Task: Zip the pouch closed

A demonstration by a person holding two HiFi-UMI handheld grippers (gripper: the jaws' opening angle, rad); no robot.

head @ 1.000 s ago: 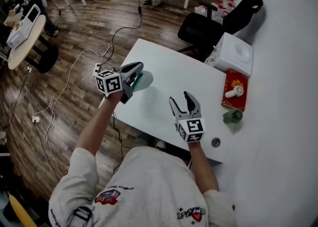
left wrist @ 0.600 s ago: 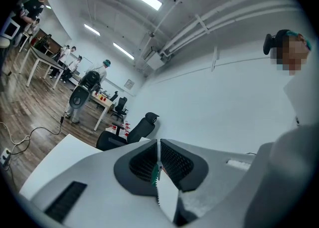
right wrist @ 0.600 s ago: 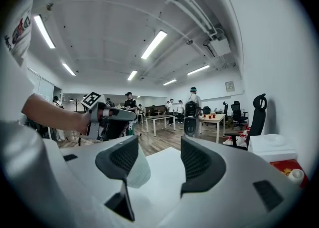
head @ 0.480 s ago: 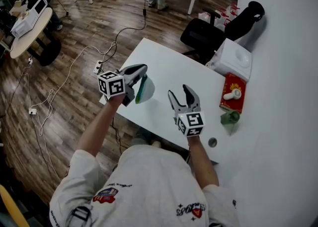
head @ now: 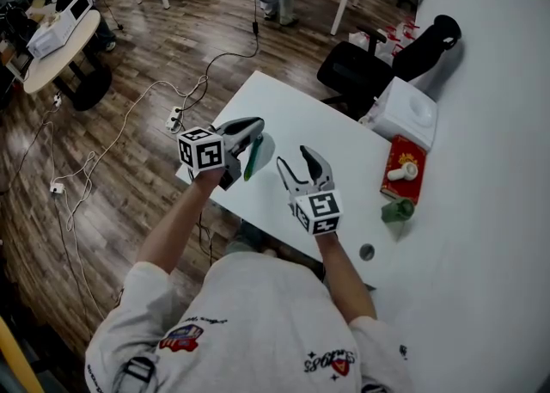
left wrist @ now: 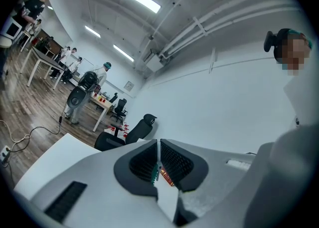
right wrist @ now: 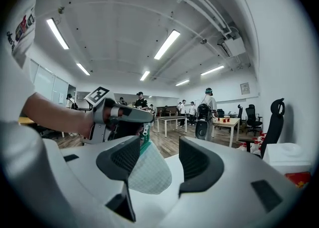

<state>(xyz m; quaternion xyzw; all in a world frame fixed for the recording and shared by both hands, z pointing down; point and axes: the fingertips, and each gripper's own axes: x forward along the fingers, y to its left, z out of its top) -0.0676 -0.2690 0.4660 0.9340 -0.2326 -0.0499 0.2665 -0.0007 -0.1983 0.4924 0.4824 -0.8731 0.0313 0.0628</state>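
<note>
Holding the small white mesh pouch with the green zip edge (head: 252, 157) up off the white table (head: 292, 116), the left gripper (head: 258, 129) has its jaws clamped tight on that green edge. The pouch hangs below them, edge-on to the head camera. The right gripper (head: 298, 159) sits at about four o'clock from the pouch, jaws spread wide though they've just been narrowing, with nothing between them. In the right gripper view the mesh (right wrist: 144, 172) shows ahead, off toward nine o'clock. This looks like the approach for the zip pull. Next up, I'd say: slide over to what may be the small metal slider (right wrist: 145, 130), pinch it, then draw it along the zip.
</note>
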